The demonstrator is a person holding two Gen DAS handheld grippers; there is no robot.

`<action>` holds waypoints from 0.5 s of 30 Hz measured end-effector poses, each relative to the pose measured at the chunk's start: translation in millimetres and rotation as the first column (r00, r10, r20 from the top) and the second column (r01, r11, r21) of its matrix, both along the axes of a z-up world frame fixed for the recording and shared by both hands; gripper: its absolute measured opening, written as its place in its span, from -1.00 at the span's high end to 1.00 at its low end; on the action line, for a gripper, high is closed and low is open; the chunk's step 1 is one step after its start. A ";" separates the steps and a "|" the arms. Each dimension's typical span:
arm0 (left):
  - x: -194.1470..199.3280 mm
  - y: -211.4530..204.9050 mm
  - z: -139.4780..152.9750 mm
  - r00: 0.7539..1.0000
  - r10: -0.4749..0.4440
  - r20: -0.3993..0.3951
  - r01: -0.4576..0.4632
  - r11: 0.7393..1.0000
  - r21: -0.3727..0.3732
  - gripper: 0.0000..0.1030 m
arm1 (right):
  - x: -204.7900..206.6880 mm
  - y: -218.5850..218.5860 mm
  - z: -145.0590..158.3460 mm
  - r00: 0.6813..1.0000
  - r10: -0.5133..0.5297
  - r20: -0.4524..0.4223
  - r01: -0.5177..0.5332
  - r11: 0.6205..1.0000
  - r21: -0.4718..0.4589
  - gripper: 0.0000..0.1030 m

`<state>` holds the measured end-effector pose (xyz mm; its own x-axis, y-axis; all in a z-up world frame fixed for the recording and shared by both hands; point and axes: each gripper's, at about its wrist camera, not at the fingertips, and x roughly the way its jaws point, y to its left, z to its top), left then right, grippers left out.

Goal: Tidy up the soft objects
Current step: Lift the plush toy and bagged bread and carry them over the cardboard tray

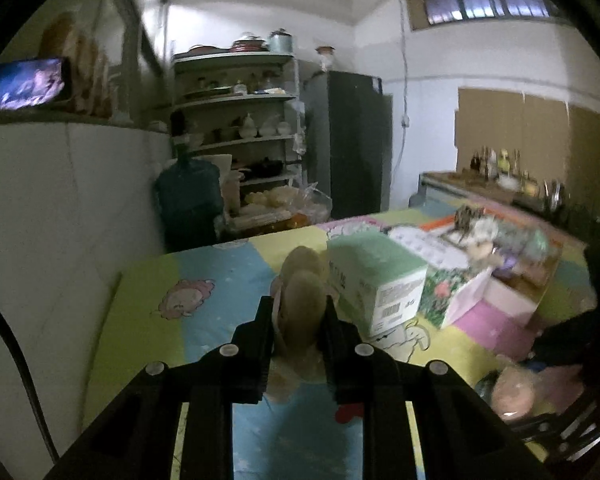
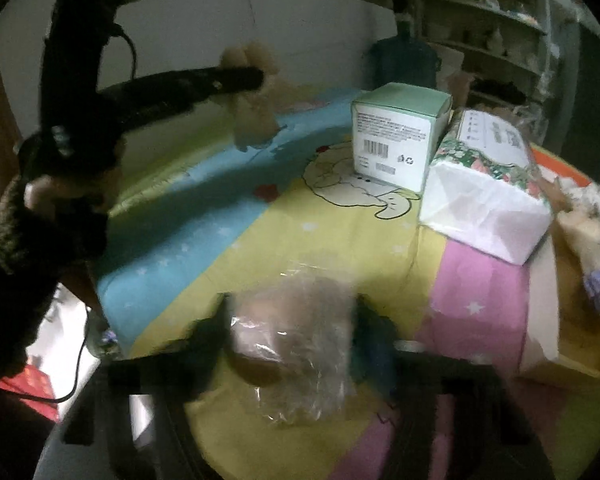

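A box (image 2: 396,136) is set on the table (image 2: 300,216) — a wrapped pack (image 2: 488,196) touching its right side.

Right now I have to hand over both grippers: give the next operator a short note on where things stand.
Left gripper: shut on the beige plush toy, lifted off the cartoon sheet.
Right gripper: jaws on both sides of the plastic-wrapped soft toy low over the sheet; grip unclear through blur.
Cardboard box at right already holds soft items.
Green carton and tissue pack stand beside it.
Done: beige toy picked up.
Left: probably put both toys away and confirm the right grip.
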<state>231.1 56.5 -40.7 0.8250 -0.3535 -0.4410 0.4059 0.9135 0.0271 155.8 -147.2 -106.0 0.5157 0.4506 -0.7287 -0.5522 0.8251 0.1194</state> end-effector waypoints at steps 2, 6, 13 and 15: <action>-6.0 1.3 2.4 1.000 0.009 0.005 -0.009 1.000 -0.016 0.57 | -0.7 -0.7 0.9 1.000 -0.020 0.002 0.020 1.000 0.007 0.00; -19.1 -2.5 8.9 1.000 0.022 0.016 -0.022 0.999 -0.027 0.57 | 0.0 -11.1 6.4 0.998 -0.055 0.009 0.054 0.997 0.053 0.00; -48.1 -27.0 19.8 0.999 -0.003 0.049 0.006 0.998 -0.057 0.57 | -1.5 -30.1 27.1 0.992 -0.116 0.047 0.110 0.988 0.105 0.00; -53.0 -36.9 24.7 0.999 -0.017 0.050 0.021 0.997 -0.079 0.57 | -4.3 -36.5 32.8 0.989 -0.138 0.060 0.130 0.984 0.122 0.00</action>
<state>178.1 19.6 -16.0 0.8379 -0.4017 -0.3695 0.4233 0.9057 -0.0246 151.5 -183.7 -73.3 0.6238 0.4546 -0.6358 -0.4478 0.8746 0.1860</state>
